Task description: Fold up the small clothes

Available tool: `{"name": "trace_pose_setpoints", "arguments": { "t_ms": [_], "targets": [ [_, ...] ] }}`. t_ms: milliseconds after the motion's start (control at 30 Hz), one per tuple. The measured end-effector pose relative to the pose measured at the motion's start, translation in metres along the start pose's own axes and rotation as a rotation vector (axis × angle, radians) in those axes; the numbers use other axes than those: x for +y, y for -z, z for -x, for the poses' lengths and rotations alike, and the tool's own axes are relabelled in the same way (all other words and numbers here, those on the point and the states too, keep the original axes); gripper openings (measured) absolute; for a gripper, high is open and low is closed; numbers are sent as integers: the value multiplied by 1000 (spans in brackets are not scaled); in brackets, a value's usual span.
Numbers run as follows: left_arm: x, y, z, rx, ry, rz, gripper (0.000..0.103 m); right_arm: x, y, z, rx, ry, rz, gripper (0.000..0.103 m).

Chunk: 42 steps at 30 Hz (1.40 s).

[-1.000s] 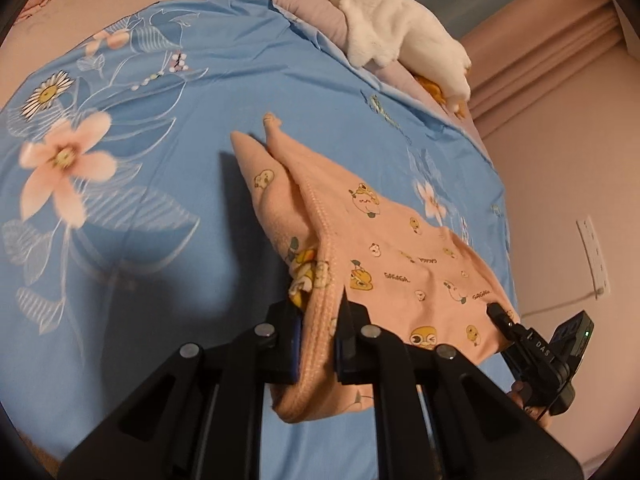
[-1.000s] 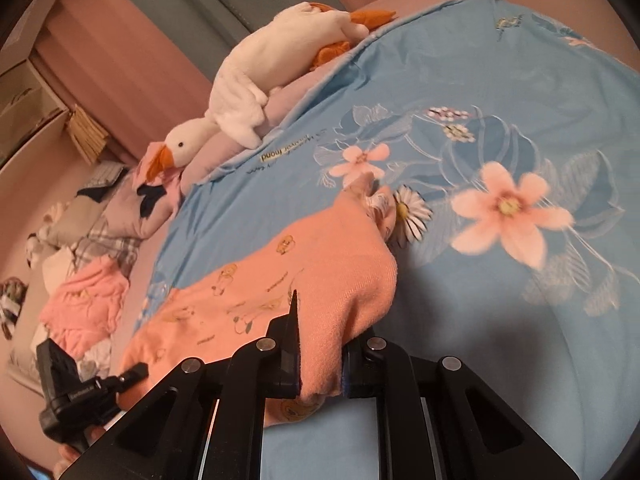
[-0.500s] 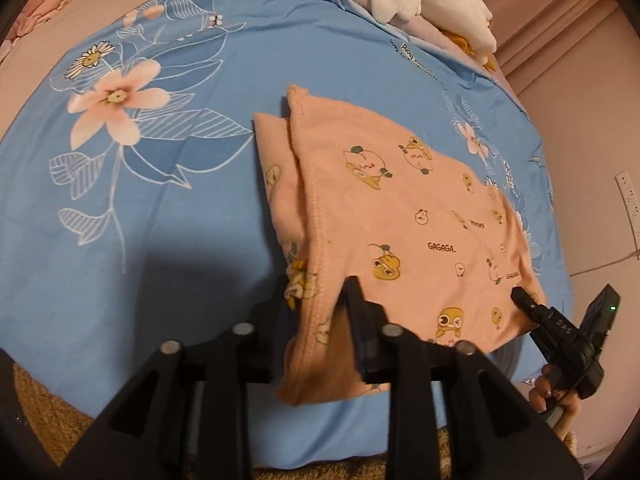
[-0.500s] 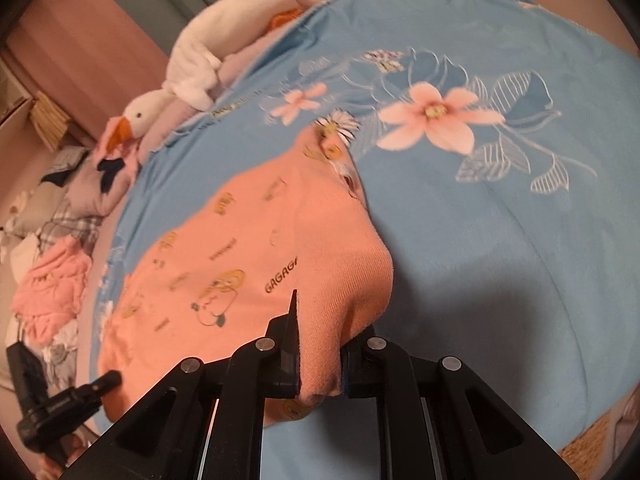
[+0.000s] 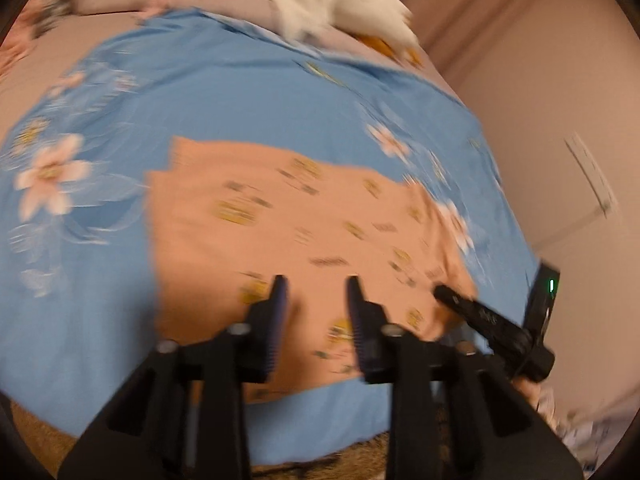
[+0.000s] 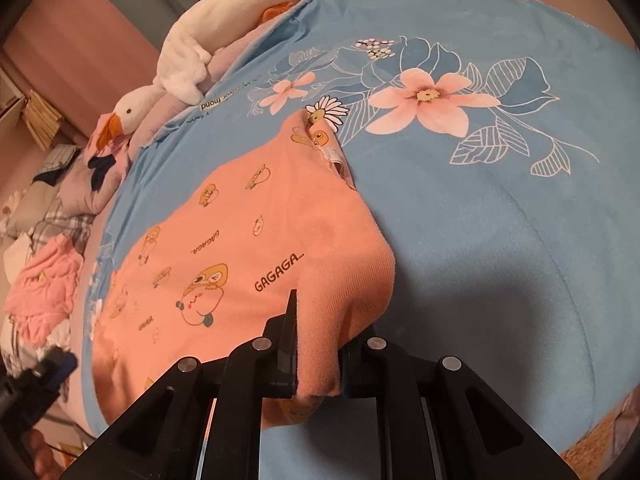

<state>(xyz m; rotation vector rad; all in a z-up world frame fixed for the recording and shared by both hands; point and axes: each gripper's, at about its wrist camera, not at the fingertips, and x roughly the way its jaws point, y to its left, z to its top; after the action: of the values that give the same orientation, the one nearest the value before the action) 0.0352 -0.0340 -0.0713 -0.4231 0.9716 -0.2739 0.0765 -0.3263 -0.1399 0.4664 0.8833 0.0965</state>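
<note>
The left gripper (image 5: 316, 300) is being held with its jaws spread apart, nothing between them, hovering over the near part of the peach garment (image 5: 288, 236). That view is being smeared by motion blur, so fine detail of the print cannot be told. The right gripper (image 6: 316, 344) is being kept clamped on a bunched edge of the peach garment (image 6: 240, 256), the fabric being pinched between the two fingers and draped over the right one. In the left wrist view the right gripper (image 5: 492, 320) is being seen at the garment's right corner, a green light showing on its body.

The garment is being spread across the blue floral blanket (image 6: 500, 208), near the blanket's front edge. Cartoon figures and the word "GAGAGA" are being shown on its cloth. A white label is being exposed at its far end, beside a daisy printed on the blanket.

Beyond the blanket, a white plush goose (image 6: 192, 60) is being rested along the pillows. At the left of the right wrist view, a pile of other clothes (image 6: 44, 280) is being seen, a pink piece on top.
</note>
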Motion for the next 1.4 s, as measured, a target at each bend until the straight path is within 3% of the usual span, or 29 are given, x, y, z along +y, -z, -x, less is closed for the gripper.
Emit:
{"name": "trace_pose_setpoints", "arguments": {
  "t_ms": [133, 300, 467, 600, 733, 1000, 1133, 1400],
  "targets": [
    [-18, 9, -39, 97, 57, -30, 18, 0, 0, 2, -10, -6, -1, 14],
    [-10, 23, -78, 188, -13, -10, 14, 4, -2, 9, -39, -19, 14, 14],
    [2, 26, -85, 185, 4, 55, 10, 25, -6, 21, -97, -24, 90, 14],
    [1, 28, -82, 180, 11, 54, 10, 50, -13, 31, -132, -84, 152, 14],
    [9, 29, -64, 198, 36, 95, 11, 85, -17, 38, -157, -119, 270, 14],
    [63, 14, 18, 39, -38, 205, 26, 156, -6, 28, -123, -209, 479, 14],
    [94, 16, 44, -14, -86, 277, 26, 187, 11, 16, -70, -256, 573, 14],
    [120, 27, 62, -21, -126, 331, 27, 236, 59, -18, 86, -295, 734, 14]
  ]
}}
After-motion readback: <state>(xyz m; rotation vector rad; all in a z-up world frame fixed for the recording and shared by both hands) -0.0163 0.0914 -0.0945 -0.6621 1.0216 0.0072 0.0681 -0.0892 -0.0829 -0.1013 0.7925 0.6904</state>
